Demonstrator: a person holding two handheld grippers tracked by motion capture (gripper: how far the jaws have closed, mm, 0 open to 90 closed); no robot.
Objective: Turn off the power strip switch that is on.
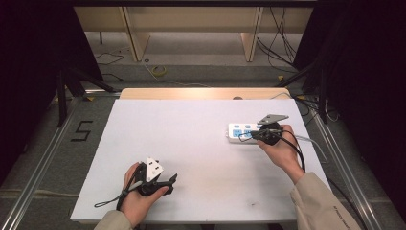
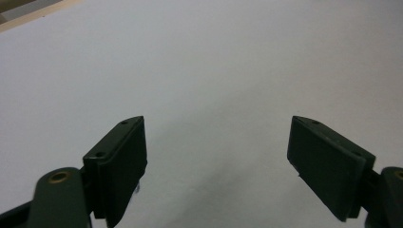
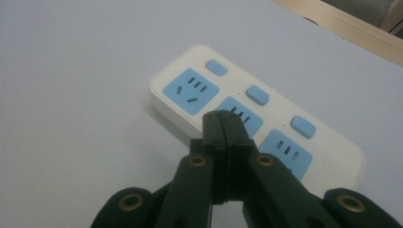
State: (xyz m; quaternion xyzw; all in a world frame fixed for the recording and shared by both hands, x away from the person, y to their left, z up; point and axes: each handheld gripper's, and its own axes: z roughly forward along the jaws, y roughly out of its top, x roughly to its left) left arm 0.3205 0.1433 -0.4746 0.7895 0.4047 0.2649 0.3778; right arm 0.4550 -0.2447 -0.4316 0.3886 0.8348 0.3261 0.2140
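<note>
The room is dark at both sides, and behind the table (image 1: 201, 158) there is a grey floor with loose cables and the legs of a light wooden shelf. The table has a white top and it carries a white power strip (image 1: 245, 132) with blue sockets and blue switches.

The power strip lies on the right part of the table, nearer to the far edge than to the person, and its grey cord goes away to the right.

The right tongs (image 1: 255, 135) are directly over the power strip, and the right hand (image 1: 279, 146) holds them just on the near side of it. Their two black jaws are pressed together, with nothing between them. In the right gripper view the closed tips (image 3: 222, 124) stand above the middle blue socket of the power strip (image 3: 256, 121); whether they touch it I cannot tell.

The left tongs (image 1: 167, 182) are well apart from the power strip, far to its left and near the front edge of the table, in the left hand (image 1: 139, 191). Their jaws stand wide apart, and between them is only the bare white top.
</note>
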